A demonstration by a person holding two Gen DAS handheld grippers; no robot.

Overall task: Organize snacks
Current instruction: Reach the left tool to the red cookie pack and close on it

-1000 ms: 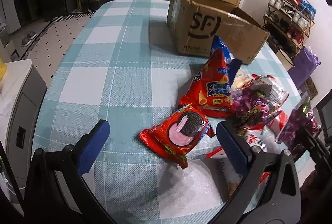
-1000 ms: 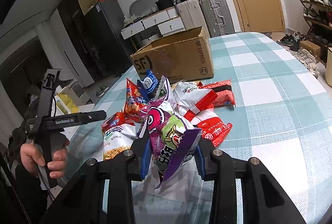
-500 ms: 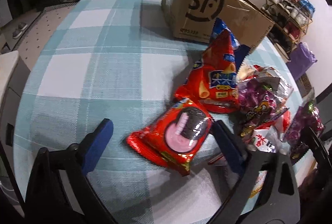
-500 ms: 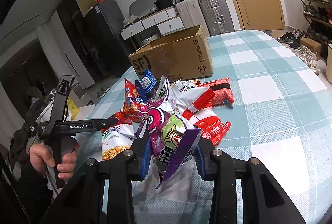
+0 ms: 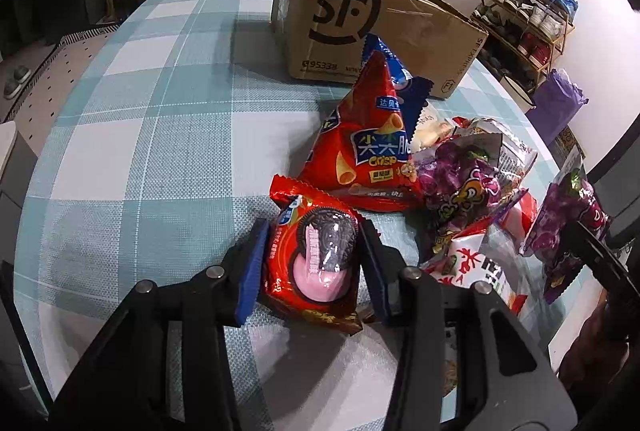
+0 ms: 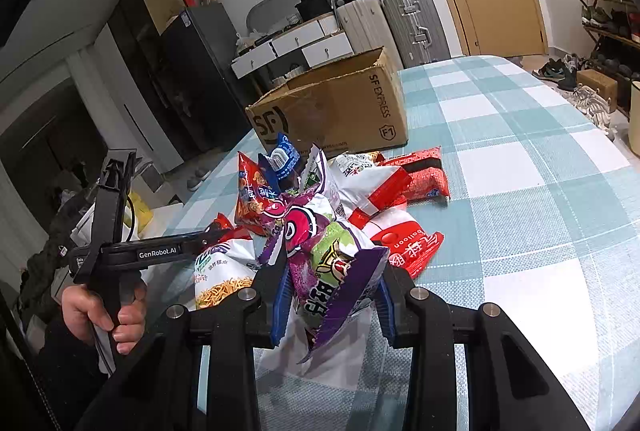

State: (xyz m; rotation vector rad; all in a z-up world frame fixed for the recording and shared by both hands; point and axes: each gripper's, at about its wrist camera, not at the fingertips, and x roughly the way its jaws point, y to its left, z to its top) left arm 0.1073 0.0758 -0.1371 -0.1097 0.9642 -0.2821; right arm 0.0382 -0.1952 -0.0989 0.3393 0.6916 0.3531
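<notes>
The surface (image 5: pixel 132 135) has a cloth of blue and white squares.

In the left wrist view, the left tongs (image 5: pixel 312 269) are near the bottom, and their jaws are closing. The red cookie pack (image 5: pixel 314 263) sits between the two blue pads (image 5: pixel 250 273), and both pads touch its sides. The pack lies on the surface with one end a bit lifted. Just behind it leans a red crisp bag (image 5: pixel 368 147), tall and pointy. Far behind that stands a brown cardboard box (image 5: pixel 360 27) with its top open. To the right of the red bags is a heap of snack bags (image 5: pixel 468 183), purple, white and red ones all piled up.

In the right wrist view, a hand (image 6: pixel 102 315) at the far left holds the handle of the left tongs. In the middle, the right tongs (image 6: pixel 332 297) are clenched tight on a purple snack bag (image 6: pixel 340 271), which sticks up between the jaws. Behind it lies the same heap, and the box stands far back. To the right the checked cloth is bare.
</notes>
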